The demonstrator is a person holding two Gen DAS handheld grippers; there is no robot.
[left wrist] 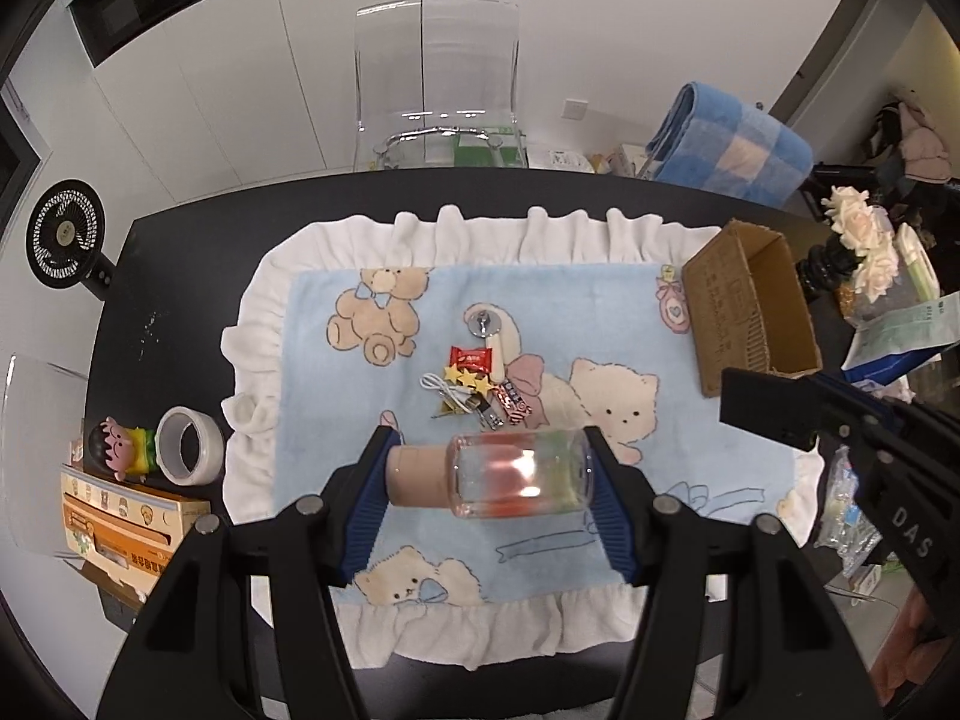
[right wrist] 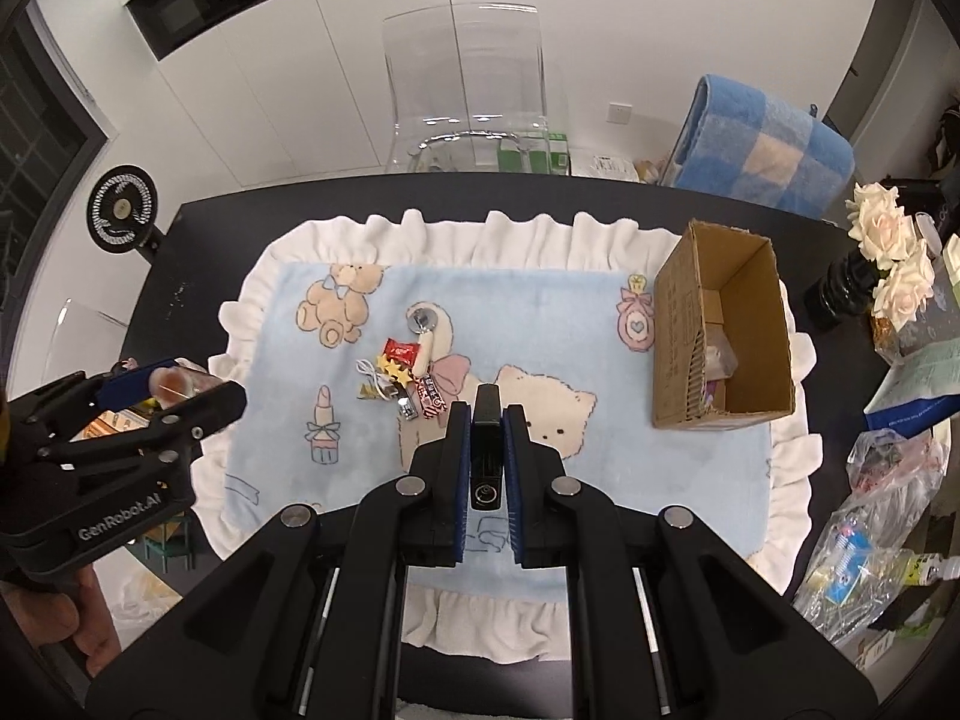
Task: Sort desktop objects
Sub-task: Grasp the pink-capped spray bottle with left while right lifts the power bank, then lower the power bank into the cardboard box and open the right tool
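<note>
My left gripper (left wrist: pixel 487 438) is shut on a clear glass bottle (left wrist: pixel 519 473) with a tan cap, held sideways above the blue cartoon towel (left wrist: pixel 336 360). In the right wrist view that left gripper (right wrist: pixel 180 381) hangs over the towel's left edge with the bottle (right wrist: pixel 174 381) in it. My right gripper (right wrist: pixel 487 414) is shut on a slim black device (right wrist: pixel 486 456) with a round button. A small pile lies mid-towel: red candy wrapper (right wrist: pixel 401 350), yellow star clip (right wrist: pixel 393 367), white cable (right wrist: pixel 367 373), striped candy (right wrist: pixel 433 399), cream-handled tool (right wrist: pixel 423 336). The open cardboard box (right wrist: pixel 681 330) stands right.
A tape roll (left wrist: pixel 187 445), a cartoon figurine (left wrist: pixel 117 447) and an orange box (left wrist: pixel 126 531) sit left of the towel. White roses (right wrist: pixel 888 252) in a dark vase, plastic bags (right wrist: pixel 870 540) and papers crowd the right. A clear chair (right wrist: pixel 474 84) and a fan (right wrist: pixel 120 207) stand behind the black table (right wrist: pixel 240 222).
</note>
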